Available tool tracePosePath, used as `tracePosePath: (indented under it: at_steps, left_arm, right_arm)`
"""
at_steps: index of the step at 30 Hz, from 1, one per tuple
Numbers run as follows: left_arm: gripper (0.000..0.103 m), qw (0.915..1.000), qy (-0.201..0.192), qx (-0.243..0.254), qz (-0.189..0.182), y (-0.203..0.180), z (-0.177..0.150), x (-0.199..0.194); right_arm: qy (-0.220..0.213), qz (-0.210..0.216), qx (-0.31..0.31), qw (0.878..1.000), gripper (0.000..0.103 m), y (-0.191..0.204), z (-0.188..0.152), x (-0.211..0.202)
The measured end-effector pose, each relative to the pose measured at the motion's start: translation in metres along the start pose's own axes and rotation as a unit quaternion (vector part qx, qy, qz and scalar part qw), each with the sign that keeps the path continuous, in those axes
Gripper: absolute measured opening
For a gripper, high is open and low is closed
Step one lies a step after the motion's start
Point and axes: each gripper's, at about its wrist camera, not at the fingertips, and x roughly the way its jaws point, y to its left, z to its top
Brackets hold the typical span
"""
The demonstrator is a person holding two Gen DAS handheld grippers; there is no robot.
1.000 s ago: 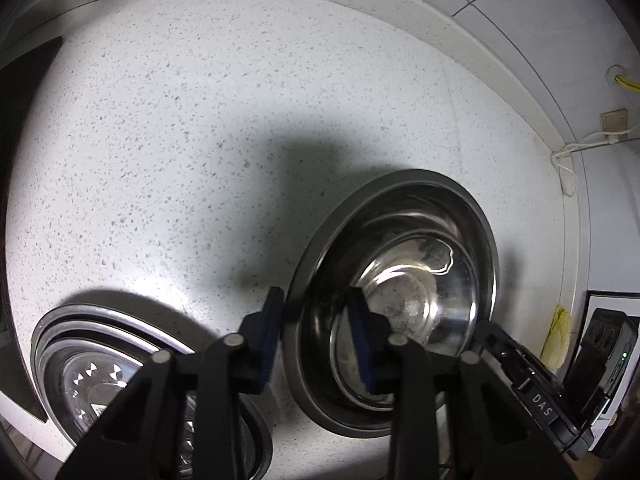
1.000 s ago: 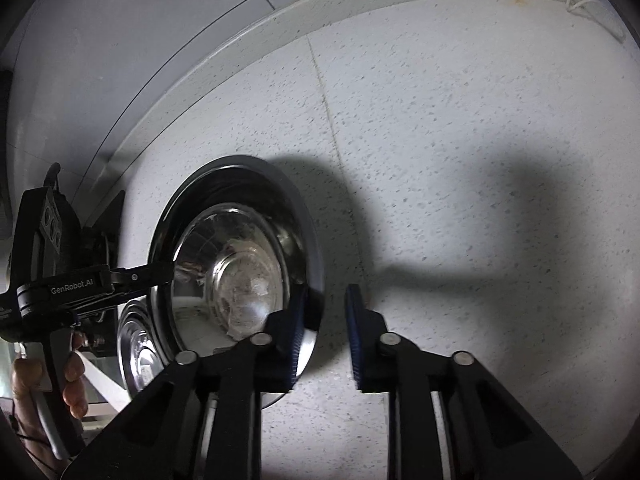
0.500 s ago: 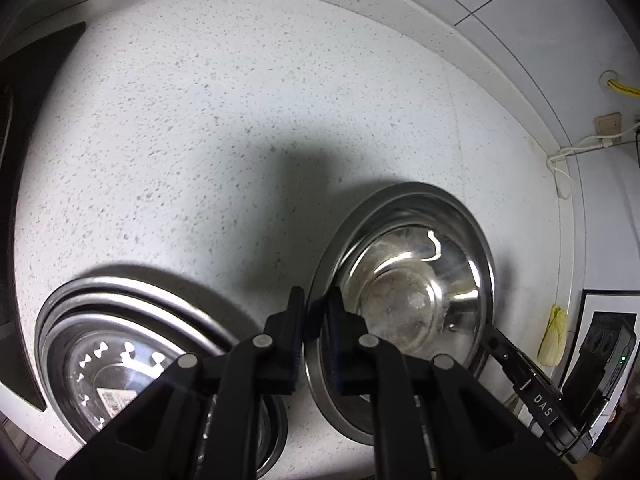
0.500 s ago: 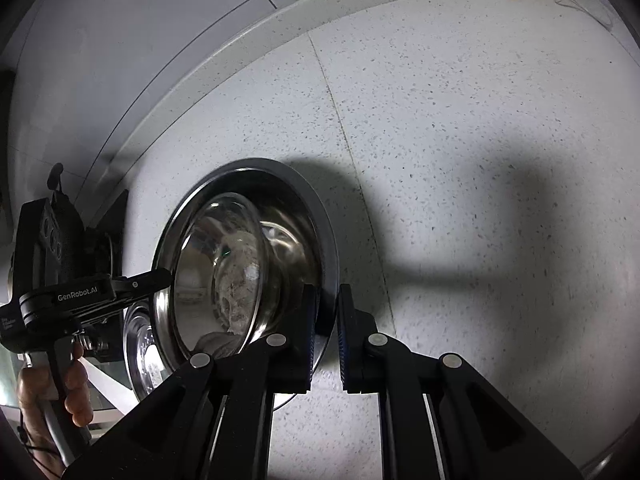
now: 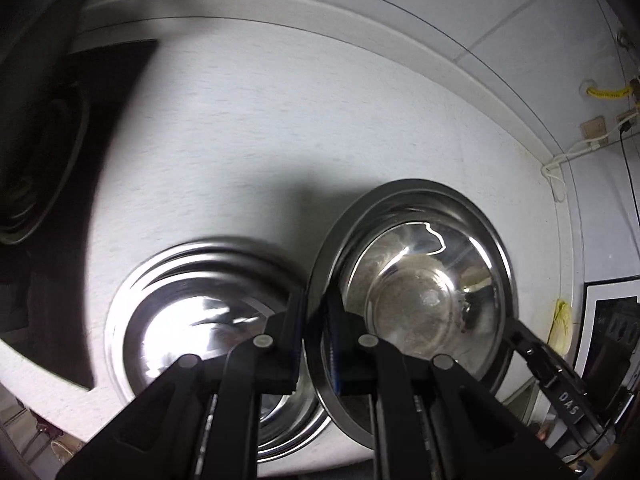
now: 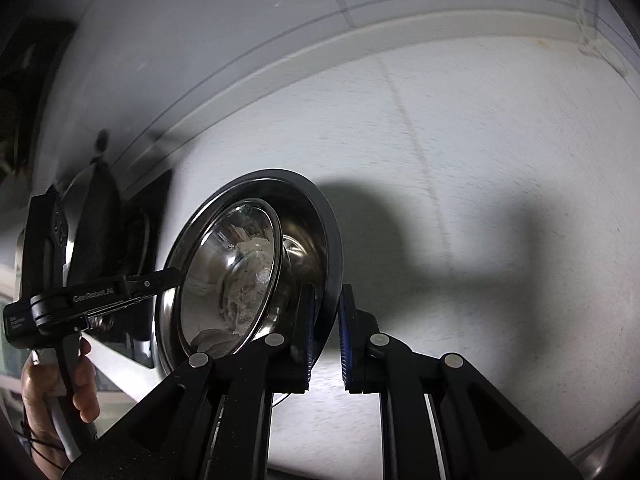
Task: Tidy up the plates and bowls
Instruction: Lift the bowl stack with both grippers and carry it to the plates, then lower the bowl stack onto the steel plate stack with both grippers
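Observation:
A steel bowl (image 5: 424, 292) with a smaller bowl nested inside is lifted off the white counter, tilted. My left gripper (image 5: 314, 340) is shut on its left rim. My right gripper (image 6: 325, 332) is shut on its right rim; the bowl (image 6: 256, 272) fills the left middle of the right wrist view. A stack of steel bowls (image 5: 200, 312) sits on the counter below and left of the held bowl. The other gripper's finger (image 5: 548, 376) shows at the bowl's far rim, and the left gripper's body (image 6: 80, 304) shows at the left of the right wrist view.
A black hob (image 5: 60, 152) with a dark pan lies at the left. The counter's raised back edge (image 5: 360, 36) runs along the tiled wall. White cables (image 5: 560, 160) and a black device (image 5: 612, 332) are at the right. A hand (image 6: 52, 392) holds the left gripper.
Both grippers closed on the bowl's rims and lifted it. It moved left toward the stack of bowls, which now sits nearer the middle of the left wrist view.

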Motion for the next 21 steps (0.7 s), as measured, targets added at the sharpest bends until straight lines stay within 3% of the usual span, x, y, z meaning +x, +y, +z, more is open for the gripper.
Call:
tracePosePath:
  at_steps: [11,21]
  left_arm:
    - [0.010,0.9980,-0.018,-0.048,0.037,0.096,-0.032,-0.037]
    - [0.010,0.9963,-0.020,-0.069,0.047,0.129,-0.061,-0.036]
  right_arm:
    - [0.038,0.015,-0.076,0.996,0.010,0.077,-0.024,0.037]
    - [0.071,0.007,-0.103,0.992,0.011,0.099,-0.046,0.060]
